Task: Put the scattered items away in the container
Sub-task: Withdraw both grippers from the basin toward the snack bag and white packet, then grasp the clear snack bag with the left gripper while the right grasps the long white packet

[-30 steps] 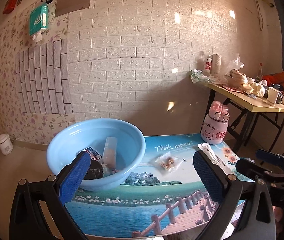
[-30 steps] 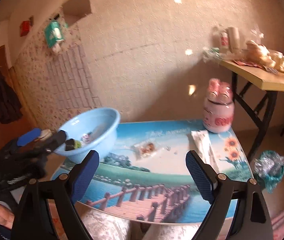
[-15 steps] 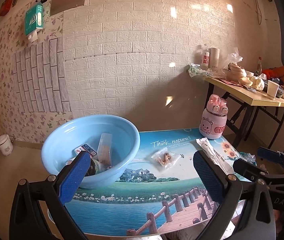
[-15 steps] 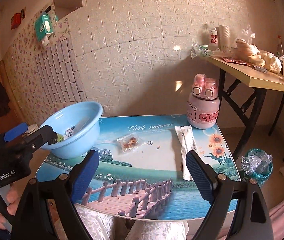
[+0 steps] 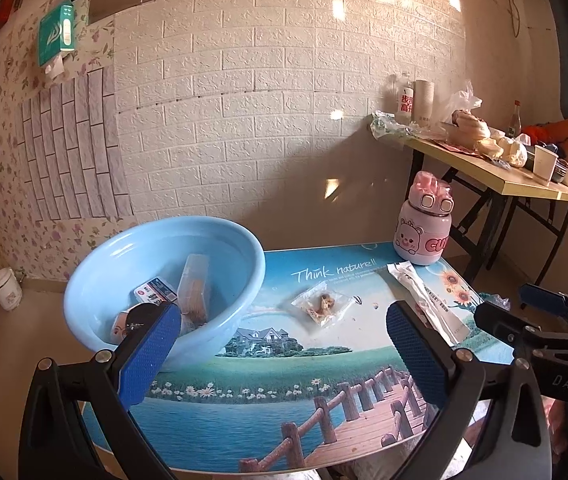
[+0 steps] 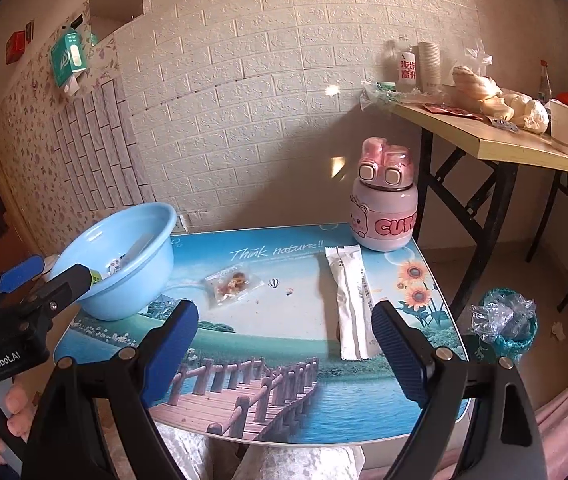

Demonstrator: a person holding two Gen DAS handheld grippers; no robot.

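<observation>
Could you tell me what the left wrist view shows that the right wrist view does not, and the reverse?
Only the left wrist view looks down into the basin, showing a clear box and a card lying inside, plus a white jar on the floor. Only the right wrist view shows the bin beside the table and the hand holding the left gripper. Both show the open right gripper, the snack bag, the white sachet and the pink bottle.

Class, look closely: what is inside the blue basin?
The blue basin holds a clear plastic box, a small printed packet and a dark round item, partly hidden behind the left gripper.
</observation>
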